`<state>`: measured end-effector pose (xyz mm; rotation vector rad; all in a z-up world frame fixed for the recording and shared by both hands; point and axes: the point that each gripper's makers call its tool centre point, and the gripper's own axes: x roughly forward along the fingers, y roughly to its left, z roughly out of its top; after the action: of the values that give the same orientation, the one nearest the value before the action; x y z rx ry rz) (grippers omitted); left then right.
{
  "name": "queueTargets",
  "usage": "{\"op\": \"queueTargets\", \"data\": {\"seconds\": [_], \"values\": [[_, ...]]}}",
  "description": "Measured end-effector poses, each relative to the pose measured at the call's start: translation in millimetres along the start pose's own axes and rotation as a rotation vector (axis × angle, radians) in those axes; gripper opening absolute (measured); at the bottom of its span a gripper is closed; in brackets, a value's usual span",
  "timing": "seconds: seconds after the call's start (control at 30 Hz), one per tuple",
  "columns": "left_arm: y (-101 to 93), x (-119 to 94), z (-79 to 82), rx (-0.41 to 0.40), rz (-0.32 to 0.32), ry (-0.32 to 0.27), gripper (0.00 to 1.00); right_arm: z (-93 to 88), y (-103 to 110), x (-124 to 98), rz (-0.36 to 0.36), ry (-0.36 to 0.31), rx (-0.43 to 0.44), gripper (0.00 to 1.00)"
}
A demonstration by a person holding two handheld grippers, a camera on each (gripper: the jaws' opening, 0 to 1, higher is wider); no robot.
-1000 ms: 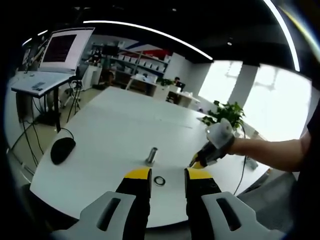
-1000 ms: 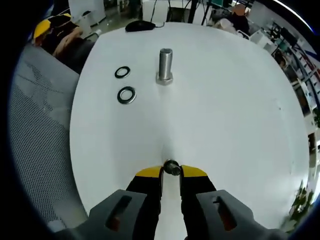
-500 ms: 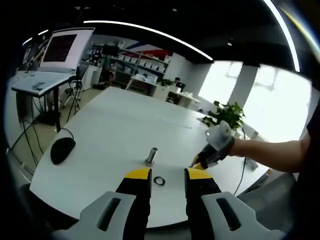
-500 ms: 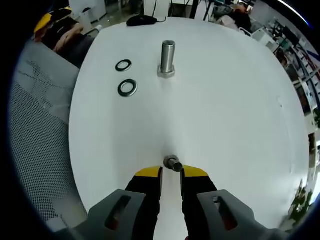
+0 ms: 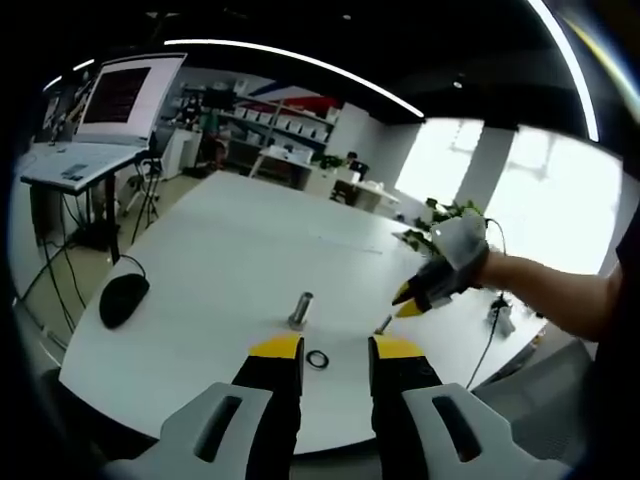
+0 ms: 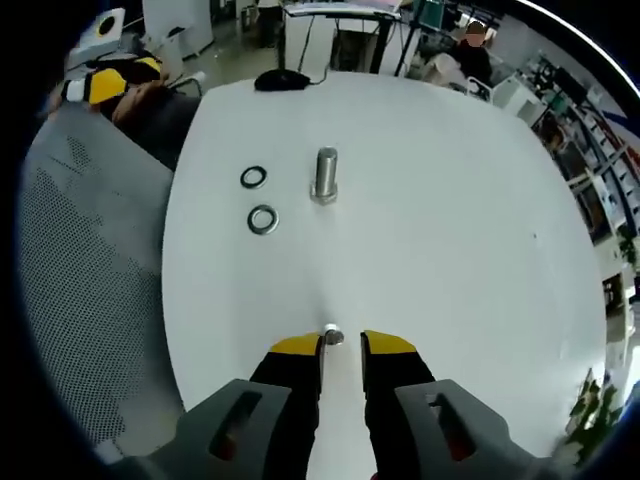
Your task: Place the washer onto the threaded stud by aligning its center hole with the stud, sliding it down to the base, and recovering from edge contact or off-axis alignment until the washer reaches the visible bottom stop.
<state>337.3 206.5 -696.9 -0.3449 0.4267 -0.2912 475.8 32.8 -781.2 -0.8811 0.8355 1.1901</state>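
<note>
Table: a white table with a smooth, plain top and a rounded near edge; wide bare surface lies on every side of the stud, most of it toward the far end.
Table edge: in the right gripper view a grey mesh chair back sits just off the rim.
Stud: a threaded stud of bright metal stands upright on a hex base, well inside the rim.
Washers: two flat metal rings lie on the top just beside the stud, a darker washer and a paler washer, apart from each other and from the stud.
Small part: a short metal cylinder rests on the table right at the right gripper's tips; whether it is touched is unclear.
Left gripper: yellow-tipped jaws apart, nothing between them; one washer lies just ahead of the gap.
Right gripper: jaws parted, gripping nothing; raised above the table in the left gripper view.
Mouse: a black mouse lies near the table's rim, well apart from the stud.
</note>
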Motion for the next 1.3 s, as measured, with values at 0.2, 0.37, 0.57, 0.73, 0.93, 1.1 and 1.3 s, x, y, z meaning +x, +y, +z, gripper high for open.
{"op": "queueTargets", "data": {"seconds": [0.2, 0.37, 0.57, 0.73, 0.93, 1.1, 1.3], "values": [[-1.3, 0, 0.8, 0.005, -0.007, -0.003, 0.23, 31.2, 13, -5, 0.047, -0.023, -0.075, 0.17], [-3.5, 1, 0.5, 0.027, -0.013, 0.005, 0.21, 46.0, 22, -1, 0.077, -0.003, -0.146, 0.17], [-2.3, 2, -1.8, 0.052, -0.002, 0.026, 0.21, 60.6, 39, 12, 0.129, 0.021, -0.194, 0.17], [0.0, 1, -2.0, 0.044, 0.005, 0.025, 0.22, 67.4, 53, 30, 0.164, 0.047, -0.257, 0.17], [4.0, 0, 0.0, 0.033, 0.018, 0.008, 0.21, 69.5, 66, 55, 0.199, 0.091, -0.291, 0.19], [4.3, 0, -0.7, 0.034, 0.022, 0.011, 0.20, 70.9, 75, 76, 0.220, 0.116, -0.291, 0.22], [4.8, 0, 0.9, 0.023, 0.024, -0.002, 0.20, 70.4, 83, 94, 0.248, 0.138, -0.268, 0.23]]}}
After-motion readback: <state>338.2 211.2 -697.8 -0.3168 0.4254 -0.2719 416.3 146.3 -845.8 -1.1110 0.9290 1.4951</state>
